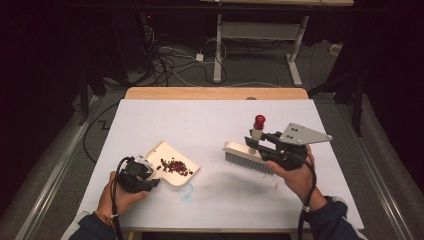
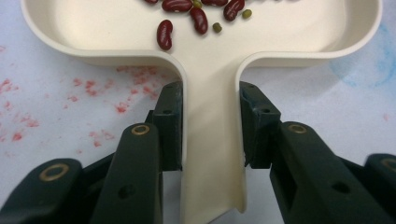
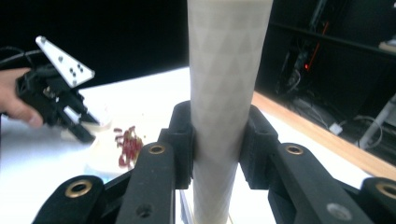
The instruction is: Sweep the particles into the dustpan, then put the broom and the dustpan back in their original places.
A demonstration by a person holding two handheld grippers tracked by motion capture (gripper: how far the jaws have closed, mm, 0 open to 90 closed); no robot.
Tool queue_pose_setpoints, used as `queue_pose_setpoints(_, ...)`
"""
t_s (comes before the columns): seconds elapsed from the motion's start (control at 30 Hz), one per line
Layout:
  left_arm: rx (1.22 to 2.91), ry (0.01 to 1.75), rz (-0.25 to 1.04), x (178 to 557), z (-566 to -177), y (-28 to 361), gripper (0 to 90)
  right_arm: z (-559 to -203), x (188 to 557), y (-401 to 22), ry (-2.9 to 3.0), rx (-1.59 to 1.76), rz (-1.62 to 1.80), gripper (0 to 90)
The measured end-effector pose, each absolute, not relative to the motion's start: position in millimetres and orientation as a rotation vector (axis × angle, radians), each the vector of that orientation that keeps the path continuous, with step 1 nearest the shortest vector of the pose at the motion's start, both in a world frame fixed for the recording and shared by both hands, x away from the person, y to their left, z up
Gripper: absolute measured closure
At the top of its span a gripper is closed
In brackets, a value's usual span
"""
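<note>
Left gripper [image 2: 210,126] clamped on dustpan [image 1: 172,167] handle, pan flat on table [image 1: 210,120], beans [image 1: 175,166] inside, far rim cut off. Right gripper [image 3: 217,140] clamped on brush [image 1: 245,155] handle, bristles hidden there.

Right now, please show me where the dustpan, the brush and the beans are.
dustpan [image 1: 165,148]: high view, bare part of its tray.
brush [image 1: 243,158]: high view, its bristles.
beans [image 2: 164,34]: left gripper view, one red bean in the tray.
</note>
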State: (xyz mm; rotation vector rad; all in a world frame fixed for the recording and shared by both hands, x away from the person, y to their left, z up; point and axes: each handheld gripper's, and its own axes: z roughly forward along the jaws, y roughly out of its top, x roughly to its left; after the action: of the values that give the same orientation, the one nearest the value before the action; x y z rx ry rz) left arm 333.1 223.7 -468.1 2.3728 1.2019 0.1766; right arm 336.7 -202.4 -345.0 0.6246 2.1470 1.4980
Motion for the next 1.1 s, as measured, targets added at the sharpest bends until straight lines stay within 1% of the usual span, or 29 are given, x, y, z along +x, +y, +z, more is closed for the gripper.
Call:
queue_pose_setpoints(0.2,2.352,1.219,0.187,334,-469,225,63.4,-345,328,-243,2.188,0.682,1.453,70.4)
queue_pose_setpoints(0.4,2.316,1.254,0.207,333,-471,226,63.3,-345,323,-274,2.247,0.762,1.491,70.4)
queue_pose_setpoints(0.57,2.27,1.325,0.241,333,-472,230,63.2,-347,327,-289,2.379,0.832,1.444,70.4)
queue_pose_setpoints(0.67,2.237,1.383,0.27,334,-472,233,62.4,-354,335,-292,2.471,0.87,1.394,70.3)
queue_pose_setpoints(0.73,2.204,1.405,0.262,335,-473,235,61.7,-359,343,-293,2.502,0.902,1.393,70.3)
queue_pose_setpoints(0.77,2.194,1.411,0.266,335,-473,235,60.8,-361,347,-293,2.509,0.916,1.377,70.3)
queue_pose_setpoints(0.9,2.19,1.415,0.274,334,-474,230,48.8,-366,368,-296,2.515,0.959,1.356,68.8)
queue_pose_setpoints(0.97,2.187,1.391,0.256,330,-474,227,43.7,-368,380,-295,2.506,0.975,1.314,65.9)
queue_pose_setpoints(1.1,2.199,1.343,0.281,321,-472,221,37.8,-375,402,-288,2.465,1.031,1.203,61.0)
